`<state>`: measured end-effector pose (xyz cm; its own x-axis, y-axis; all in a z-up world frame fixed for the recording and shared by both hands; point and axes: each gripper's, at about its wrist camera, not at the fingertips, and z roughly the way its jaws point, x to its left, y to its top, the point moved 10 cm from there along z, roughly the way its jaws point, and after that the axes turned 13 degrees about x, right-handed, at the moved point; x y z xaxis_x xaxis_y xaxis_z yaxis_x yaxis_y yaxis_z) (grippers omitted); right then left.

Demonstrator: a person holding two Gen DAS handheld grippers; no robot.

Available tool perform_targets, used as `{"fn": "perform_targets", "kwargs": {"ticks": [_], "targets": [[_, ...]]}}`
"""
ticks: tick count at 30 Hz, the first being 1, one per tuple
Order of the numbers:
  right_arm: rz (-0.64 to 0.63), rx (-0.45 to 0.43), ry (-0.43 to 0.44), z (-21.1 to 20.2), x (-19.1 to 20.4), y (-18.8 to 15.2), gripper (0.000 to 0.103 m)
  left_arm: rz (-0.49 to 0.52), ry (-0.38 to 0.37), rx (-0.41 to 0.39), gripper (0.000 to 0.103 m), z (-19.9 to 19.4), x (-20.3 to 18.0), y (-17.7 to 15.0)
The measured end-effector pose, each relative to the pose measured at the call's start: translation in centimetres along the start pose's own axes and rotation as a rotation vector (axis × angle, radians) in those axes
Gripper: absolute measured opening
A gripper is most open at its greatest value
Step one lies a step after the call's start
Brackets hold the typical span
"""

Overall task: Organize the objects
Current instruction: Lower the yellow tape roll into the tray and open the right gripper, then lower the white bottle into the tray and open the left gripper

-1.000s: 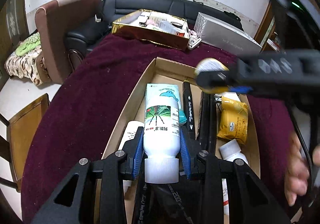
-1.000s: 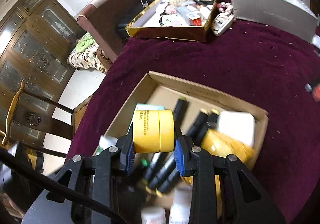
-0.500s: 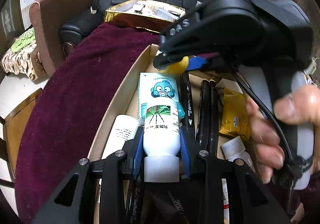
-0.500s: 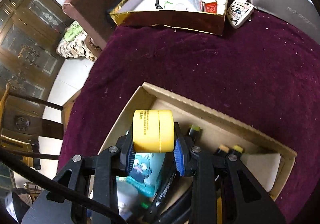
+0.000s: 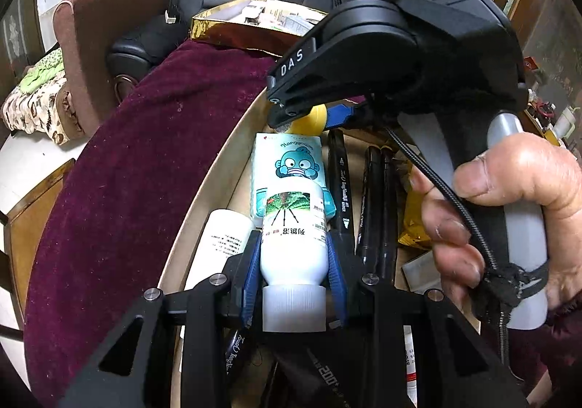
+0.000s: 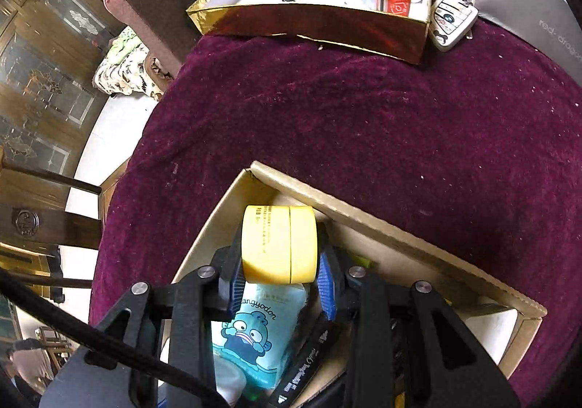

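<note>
- Since the earlier pictures, the right claw (image 6: 279, 264) has been brought down and across, from above the middle of the cardboard box (image 6: 382, 222) to its far left corner.
- A yellow tape roll (image 6: 278, 244) is squeezed between the blue pads of the right claw. The roll is held just inside that far corner, right by the box wall. Whether it touches the box floor cannot be told.
- In the left view, the right claw (image 5: 309, 117) is seen from the side, over the far end of the box, with a bit of the yellow roll (image 5: 309, 122) peeking out under it.
- The right claw's handle is wrapped by a hand (image 5: 502, 211) at the right side of that view.
- The left claw (image 5: 293, 262) has hardly been moved. A white bottle (image 5: 293, 237) is pinched by it just above the cap, over the near part of the box.
- Under the bottle, a blue tissue pack (image 5: 287, 167) with a cartoon face is laid along the left side of the box.
- Black markers (image 5: 374, 204) are lined up beside the pack, and a yellow packet (image 5: 413, 226) is seen by the right wall.
- The box is set on a dark red cloth on the tabletop (image 6: 363, 109).
- A gold box (image 6: 313, 26) full of small things is placed at the far edge of the tabletop, with a key fob (image 6: 451, 22) just beside it.
</note>
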<state>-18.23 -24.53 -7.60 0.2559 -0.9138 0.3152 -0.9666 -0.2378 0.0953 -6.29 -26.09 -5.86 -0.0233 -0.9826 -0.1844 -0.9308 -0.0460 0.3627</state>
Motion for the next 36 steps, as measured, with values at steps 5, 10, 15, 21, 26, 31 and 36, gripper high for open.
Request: {"fn": "perform_targets", "kwargs": {"ticks": [5, 10, 15, 21, 26, 31, 36], "targets": [[-0.022, 0.029, -0.01, -0.1, 0.0, -0.7, 0.034, 0.004, 0.008, -0.003, 0.029, -0.1, 0.1, 0.0], [0.017, 0.033, 0.047, -0.4, -0.2, -1.3, 0.05, 0.011, 0.023, -0.01, 0.029, -0.4, 0.0, 0.0], [0.014, -0.016, 0.055, -2.9, -0.5, -2.7, 0.05, 0.011, 0.026, -0.014, 0.029, -0.5, -0.1, -0.1], [-0.014, -0.1, 0.052, -7.2, -2.1, -6.8, 0.054, 0.014, 0.031, -0.016, 0.029, -0.5, 0.0, -0.1], [-0.013, -0.158, 0.063, -9.9, -4.2, -11.7, 0.055, 0.017, 0.04, -0.017, 0.029, -0.5, 0.0, -0.1], [0.019, -0.208, 0.061, -11.3, -7.3, -16.2, 0.059, 0.025, 0.067, -0.017, 0.029, -0.4, -0.1, -0.2], [0.101, -0.206, 0.066, -11.5, -11.8, -19.3, 0.059, 0.029, 0.093, -0.02, 0.029, -0.7, -0.2, -0.6]]}}
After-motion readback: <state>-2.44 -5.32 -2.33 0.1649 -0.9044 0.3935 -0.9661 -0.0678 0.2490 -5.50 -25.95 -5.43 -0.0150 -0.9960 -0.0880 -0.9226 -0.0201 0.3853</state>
